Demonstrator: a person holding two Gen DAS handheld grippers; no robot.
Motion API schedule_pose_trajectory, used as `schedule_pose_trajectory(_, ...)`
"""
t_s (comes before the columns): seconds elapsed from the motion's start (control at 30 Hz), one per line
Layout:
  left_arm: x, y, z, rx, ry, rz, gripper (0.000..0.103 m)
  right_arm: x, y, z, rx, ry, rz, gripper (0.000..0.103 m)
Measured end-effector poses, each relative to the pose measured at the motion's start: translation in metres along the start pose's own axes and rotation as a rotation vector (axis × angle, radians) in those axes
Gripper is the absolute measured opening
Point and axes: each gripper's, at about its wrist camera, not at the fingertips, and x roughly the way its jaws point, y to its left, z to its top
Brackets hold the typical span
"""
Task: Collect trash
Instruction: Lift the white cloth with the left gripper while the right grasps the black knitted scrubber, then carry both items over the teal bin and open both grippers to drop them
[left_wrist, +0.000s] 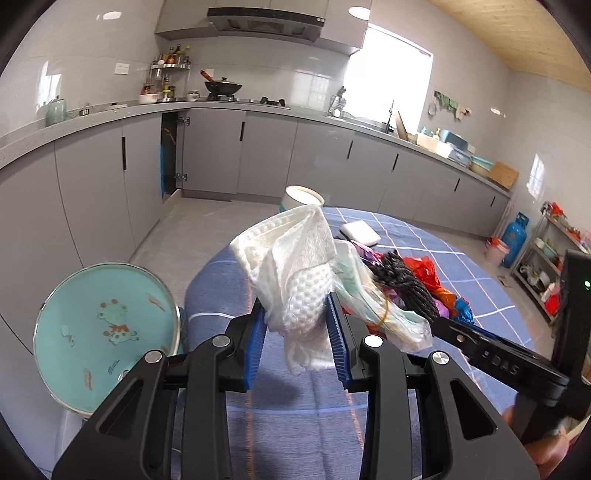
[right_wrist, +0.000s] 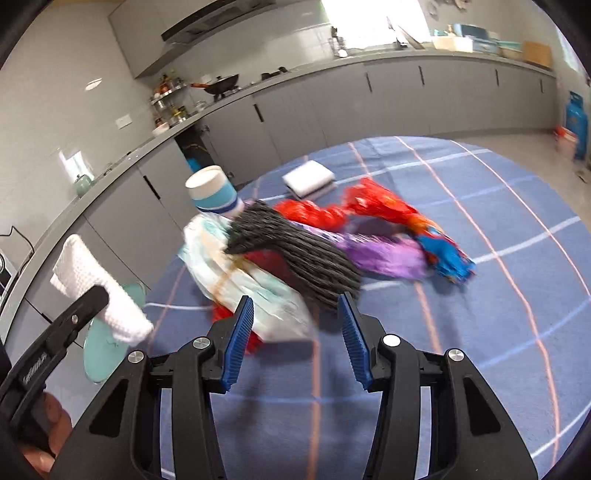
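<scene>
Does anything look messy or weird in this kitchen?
Yes. A heap of trash, crinkly wrappers and a gray rag, is dumped on the blue tablecloth. Across the room, one cabinet door hangs open. The left gripper pinches a crumpled white towel.

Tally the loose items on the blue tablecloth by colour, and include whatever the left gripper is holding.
White: 3, crumpled tissue held by left gripper, folded pad, pale bundle
Black: 1, ribbed wrapper
Red: 1
Purple: 1
Blue: 1
Total: 7
</scene>
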Motion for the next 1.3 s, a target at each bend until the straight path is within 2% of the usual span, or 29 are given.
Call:
schedule_pose_trajectory(0.13, -0.001, 0.011, 0.001, -0.024, 0.002, 0.004, 0.032, 0.010, 0.006, 0.014, -0.052, -0.026, -0.049, 0.049)
schedule_pose_trajectory(0.23, -0.001, 0.017, 0.001, -0.034, 0.002, 0.005, 0.032, 0.030, 0.000, 0.020, -0.061, 0.042, -0.060, 0.049)
schedule_pose_trajectory(0.37, 0.000, 0.023, -0.001, -0.053, 0.003, 0.006, 0.032, 0.048, -0.006, 0.021, -0.072, 0.083, -0.095, 0.048)
schedule_pose_trajectory(0.43, 0.000, 0.025, -0.001, -0.058, 0.006, 0.008, 0.032, 0.053, -0.009, 0.020, -0.065, 0.092, -0.097, 0.040)
schedule_pose_trajectory(0.47, 0.001, 0.027, -0.001, -0.061, 0.008, 0.009, 0.032, 0.054, -0.009, 0.019, -0.060, 0.100, -0.093, 0.029)
schedule_pose_trajectory(0.5, 0.001, 0.028, -0.001, -0.064, 0.010, 0.008, 0.032, 0.055, -0.011, 0.018, -0.054, 0.105, -0.088, 0.026)
schedule_pose_trajectory(0.67, 0.002, 0.031, -0.002, -0.072, 0.013, 0.007, 0.032, 0.038, -0.012, 0.017, -0.027, 0.069, -0.075, 0.022)
schedule_pose_trajectory(0.83, 0.001, 0.032, -0.001, -0.075, 0.012, 0.005, 0.032, 0.000, -0.005, 0.020, -0.016, -0.038, -0.087, 0.022)
schedule_pose_trajectory(0.97, -0.003, 0.037, 0.000, -0.080, 0.002, 0.008, 0.032, -0.016, 0.011, 0.022, -0.029, -0.065, -0.047, 0.022)
schedule_pose_trajectory(1.3, -0.021, 0.062, 0.000, -0.088, -0.011, 0.094, 0.032, 0.004, 0.081, -0.001, -0.114, 0.028, 0.095, 0.023)
